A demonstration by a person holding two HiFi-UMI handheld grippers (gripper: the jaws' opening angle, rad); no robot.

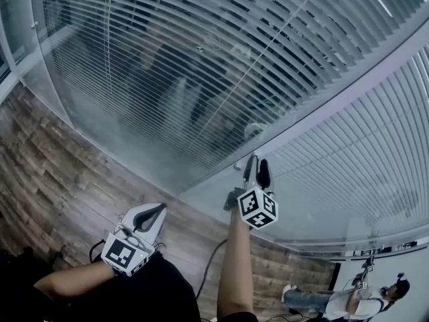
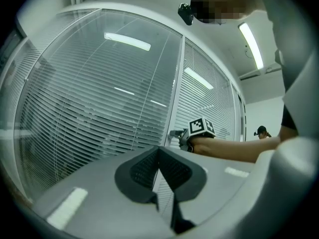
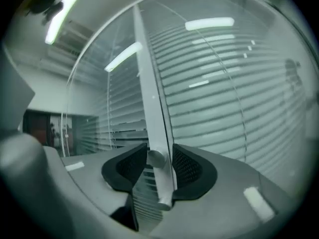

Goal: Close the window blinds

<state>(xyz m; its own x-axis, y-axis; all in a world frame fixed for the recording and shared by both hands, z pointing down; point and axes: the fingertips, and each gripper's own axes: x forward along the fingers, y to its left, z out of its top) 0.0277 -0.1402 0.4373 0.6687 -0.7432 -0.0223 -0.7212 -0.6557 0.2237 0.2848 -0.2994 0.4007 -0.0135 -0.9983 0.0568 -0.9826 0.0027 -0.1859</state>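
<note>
White slatted blinds (image 1: 201, 59) hang behind a glass wall, split by a pale upright frame (image 1: 348, 92). My right gripper (image 1: 256, 159) is stretched out level to that frame. In the right gripper view a small round white knob (image 3: 155, 158) on the frame (image 3: 149, 98) sits between the black pads (image 3: 185, 167), and the gripper (image 3: 155, 159) is shut on it. The left gripper view shows the same gripper (image 2: 180, 136) at the frame from the side. My left gripper (image 1: 151, 215) hangs low on the left. Its jaws (image 2: 159, 151) meet at the tips with nothing in them.
A wood-plank floor (image 1: 60, 180) runs along the foot of the glass, with a dark cable (image 1: 208, 267) lying on it. Another person (image 1: 355, 300) sits at the far lower right. A second blind-covered pane (image 1: 362, 159) lies to the right of the frame.
</note>
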